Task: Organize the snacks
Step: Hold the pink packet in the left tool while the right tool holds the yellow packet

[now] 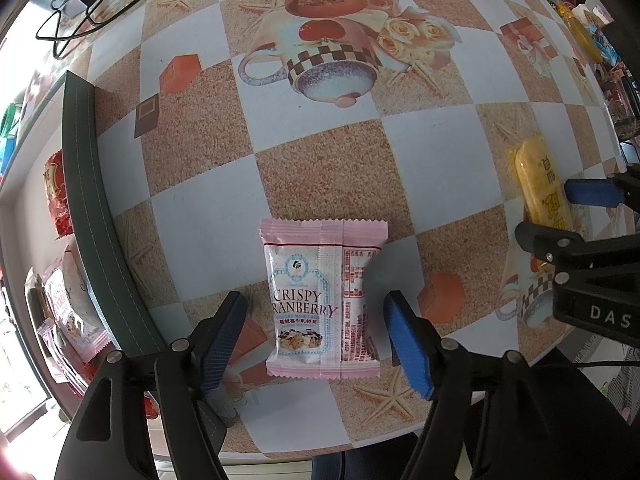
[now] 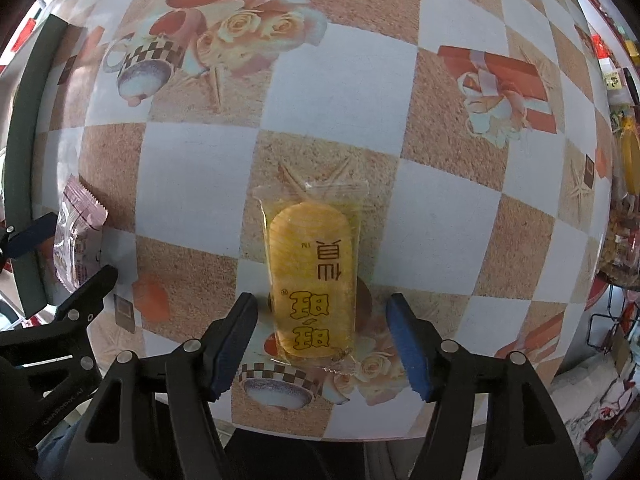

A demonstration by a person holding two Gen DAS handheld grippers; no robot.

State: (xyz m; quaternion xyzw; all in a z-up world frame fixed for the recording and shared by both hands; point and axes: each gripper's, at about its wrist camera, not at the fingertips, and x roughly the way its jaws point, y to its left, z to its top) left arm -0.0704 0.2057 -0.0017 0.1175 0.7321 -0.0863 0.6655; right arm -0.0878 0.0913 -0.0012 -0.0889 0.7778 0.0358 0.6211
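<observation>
A pink and white "Crispy Cranberry" snack packet (image 1: 322, 300) lies flat on the checked tablecloth. My left gripper (image 1: 320, 336) hangs over it, open, blue pads on either side with gaps to the wrapper. A clear packet of yellow crackers (image 2: 312, 276) lies flat under my right gripper (image 2: 320, 336), which is open too, its pads clear of the wrapper on both sides. In the left wrist view the yellow packet (image 1: 540, 188) and right gripper (image 1: 560, 216) show at the right edge. In the right wrist view the pink packet (image 2: 80, 240) shows at the left edge.
A dark green box wall (image 1: 88, 200) stands at the table's left, with red and pink snack packets (image 1: 60, 304) inside it. More snacks (image 1: 584, 28) pile at the far right. Cables (image 1: 76, 12) lie at the far left corner. The table's near edge (image 1: 320, 454) is close below the grippers.
</observation>
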